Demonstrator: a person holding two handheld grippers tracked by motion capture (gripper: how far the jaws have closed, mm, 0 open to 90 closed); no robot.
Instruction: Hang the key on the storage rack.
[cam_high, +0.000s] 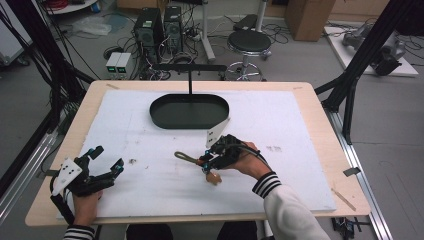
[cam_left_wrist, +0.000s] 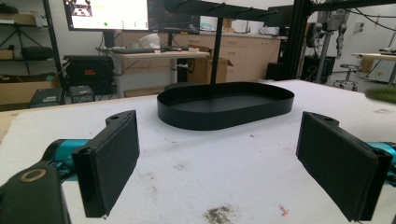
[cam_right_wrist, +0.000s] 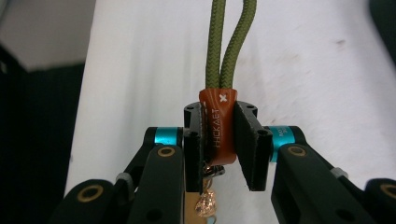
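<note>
Keychain (cam_right_wrist: 221, 128) charm (half hidden) below right hand-held gripper (cam_right_wrist: 223, 140)

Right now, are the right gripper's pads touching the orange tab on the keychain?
Touching. In the right gripper view, both pads press the orange tab of the keychain between them.

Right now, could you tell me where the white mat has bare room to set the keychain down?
Free: the white mat right of the right tongs, and between them and the left tongs. The far middle is crowded by the black oval tray, though its floor is bare.
</note>
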